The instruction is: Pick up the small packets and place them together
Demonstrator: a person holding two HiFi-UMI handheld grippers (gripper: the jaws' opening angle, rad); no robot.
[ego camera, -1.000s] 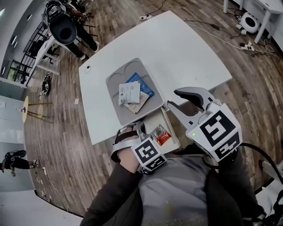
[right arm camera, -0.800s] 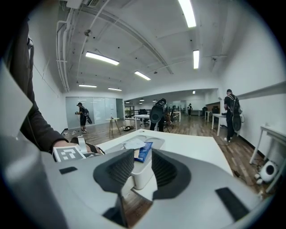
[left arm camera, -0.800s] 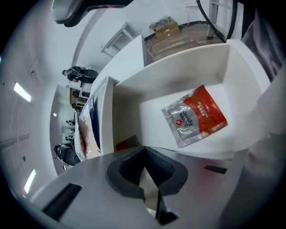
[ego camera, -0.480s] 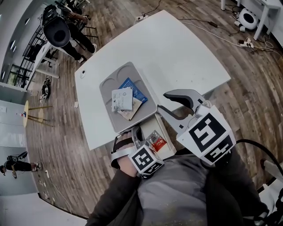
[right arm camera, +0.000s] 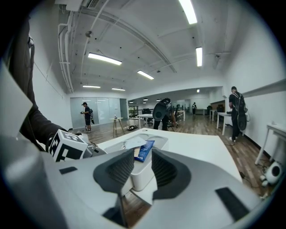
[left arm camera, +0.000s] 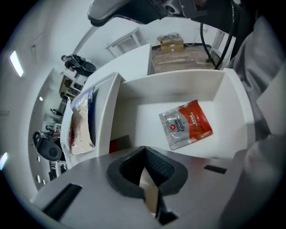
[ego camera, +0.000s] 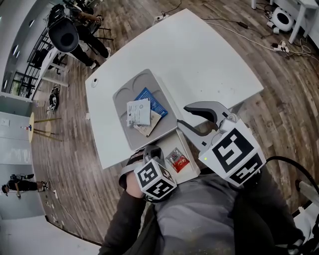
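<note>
**Surface and room.** A white rectangular table (ego camera: 209,60) stands on a grey-brown wood-plank floor (ego camera: 65,149). The open hall is lit by ceiling strip lights (right arm camera: 188,11). Standing people (right arm camera: 235,112) and other white tables lie far beyond the right claw (right arm camera: 143,162).

**Right claw.** Its jaws are part-way closed on the rounded wall of a white open-topped box (left arm camera: 178,85) at the table's near edge. The pads sit against the wall on both sides.

**Left claw** (left arm camera: 144,151). It points steeply down at the box's other end, and its pad tips meet. A pale sliver shows in the gap behind the tips; what it is cannot be told.

**Packets.** Just beyond the left claw's tips, a red-and-silver foil packet (left arm camera: 186,124) lies flat on the box floor. It is printed "Douwe Egberts". Past the box, ahead of both claws, sits a grey moulded plastic tray (ego camera: 122,92). It carries a white paper packet (ego camera: 138,112), a blue packet (ego camera: 155,103) and a beige packet (ego camera: 148,128), all overlapping. Their print is too small to read.
</note>
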